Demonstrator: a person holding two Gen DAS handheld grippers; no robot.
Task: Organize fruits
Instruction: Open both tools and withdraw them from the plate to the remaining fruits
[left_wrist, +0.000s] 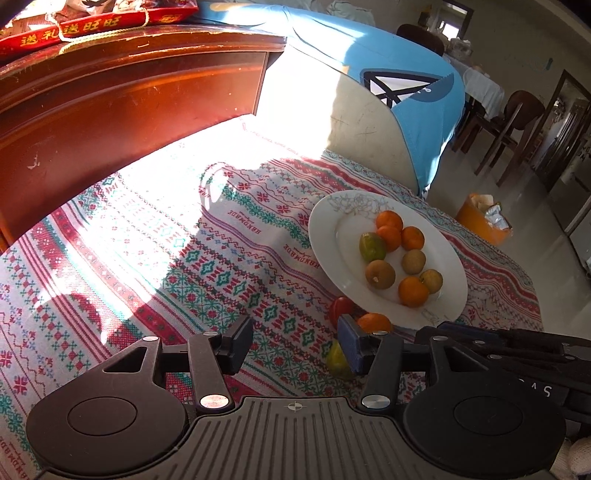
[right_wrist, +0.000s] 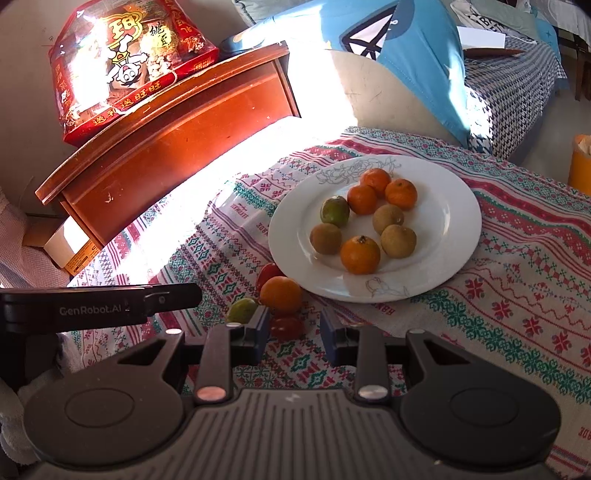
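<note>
Fruits, loose lot of four — orange (right_wrist: 280, 294), green one (right_wrist: 242, 309), two red ones (right_wrist: 286, 326) — beside plate (right_wrist: 458, 236) on patterned cloth (right_wrist: 517, 295); I hold right gripper (right_wrist: 293, 332) and left gripper (left_wrist: 295, 343) parted, empty, and should straddle one fruit squarely before closing.

Home living-dining room: embroidered tablecloth (right_wrist: 517, 258), wooden cabinet (right_wrist: 177, 129) bearing red snack gift bag (right_wrist: 125, 66), cushioned sofa (right_wrist: 509, 85), dining chairs (left_wrist: 513, 122) in background, sunlight streaming across.
</note>
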